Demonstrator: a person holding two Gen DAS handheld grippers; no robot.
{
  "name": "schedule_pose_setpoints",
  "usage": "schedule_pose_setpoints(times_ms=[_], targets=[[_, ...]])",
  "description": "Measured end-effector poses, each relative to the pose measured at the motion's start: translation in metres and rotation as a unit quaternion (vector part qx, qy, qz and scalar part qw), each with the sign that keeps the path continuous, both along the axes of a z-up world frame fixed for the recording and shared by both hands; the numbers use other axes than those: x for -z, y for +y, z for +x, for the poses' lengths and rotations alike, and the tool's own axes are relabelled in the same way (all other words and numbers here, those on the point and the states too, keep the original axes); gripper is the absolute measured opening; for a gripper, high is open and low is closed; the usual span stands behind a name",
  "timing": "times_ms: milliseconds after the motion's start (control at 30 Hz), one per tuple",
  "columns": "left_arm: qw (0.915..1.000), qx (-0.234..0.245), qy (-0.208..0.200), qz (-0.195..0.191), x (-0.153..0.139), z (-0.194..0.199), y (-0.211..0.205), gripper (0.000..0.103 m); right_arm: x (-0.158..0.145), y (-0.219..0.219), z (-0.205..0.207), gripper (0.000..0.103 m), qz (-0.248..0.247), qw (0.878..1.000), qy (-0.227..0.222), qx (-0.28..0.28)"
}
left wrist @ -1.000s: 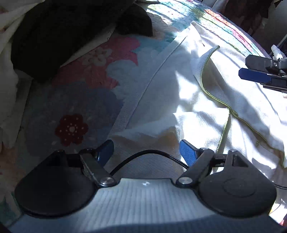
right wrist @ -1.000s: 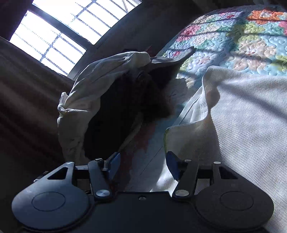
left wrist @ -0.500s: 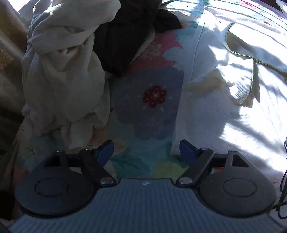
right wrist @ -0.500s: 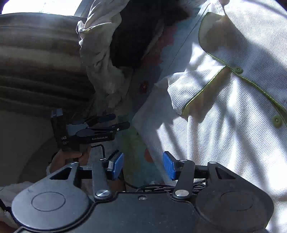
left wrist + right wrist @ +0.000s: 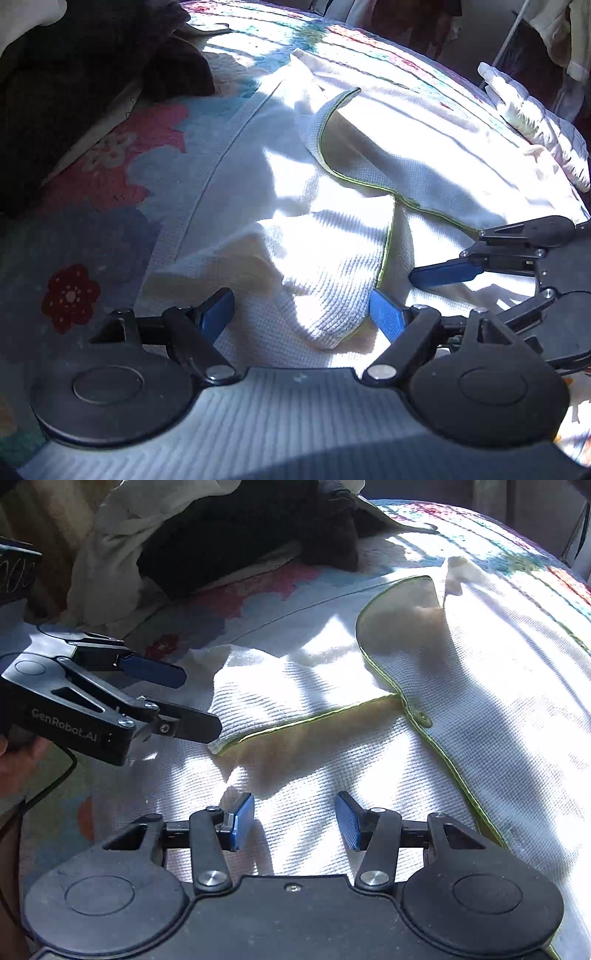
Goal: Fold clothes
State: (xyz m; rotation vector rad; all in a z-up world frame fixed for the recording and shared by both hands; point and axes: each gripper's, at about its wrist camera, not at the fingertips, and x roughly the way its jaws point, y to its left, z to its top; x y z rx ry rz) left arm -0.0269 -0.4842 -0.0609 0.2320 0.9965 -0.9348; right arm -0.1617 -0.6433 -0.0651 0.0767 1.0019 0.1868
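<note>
A white waffle-knit garment [image 5: 424,166] with green trim lies spread on a floral quilt [image 5: 110,184]. Its folded sleeve end [image 5: 332,266] bulges up between the fingers of my left gripper [image 5: 303,310], which is open and presses on nothing. In the right wrist view the left gripper [image 5: 199,703] hovers at that sleeve's green-edged corner [image 5: 221,747]. My right gripper [image 5: 295,819] is open just over the garment's body, with nothing pinched. One of its blue fingers [image 5: 443,272] reaches in from the right, close to the left gripper.
A heap of dark and cream clothes [image 5: 221,535] lies at the quilt's far left. A white padded item [image 5: 535,122] rests at the far right edge. A hand [image 5: 14,753] holds the left gripper and a cable trails below it.
The left view swung out to the clothes heap and back onto the sleeve. The right gripper tipped down over the garment, narrowed a little, and now sits close beside the left one.
</note>
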Motion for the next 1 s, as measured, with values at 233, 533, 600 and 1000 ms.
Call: schedule_pose_setpoints(times_ms=[233,533,600,1000], targets=[[0.9972,-0.046,-0.024,-0.052,0.006,0.019,0.010,0.081,0.000,-0.004,0.039,0.034,-0.006,0.998,-0.060,-0.015],[0.9942,-0.091,-0.034,-0.047,0.012,0.040,0.029,0.081,-0.005,-0.023,0.081,0.034,0.057,0.991,-0.089,0.086],[0.9947,-0.094,-0.027,-0.032,0.016,0.040,0.025,0.081,-0.009,-0.026,0.078,0.034,0.076,0.988,-0.088,0.097],[0.9839,-0.084,-0.121,0.100,0.013,0.018,0.020,0.100,-0.062,-0.029,-0.022,0.059,0.072,0.959,-0.092,0.260]])
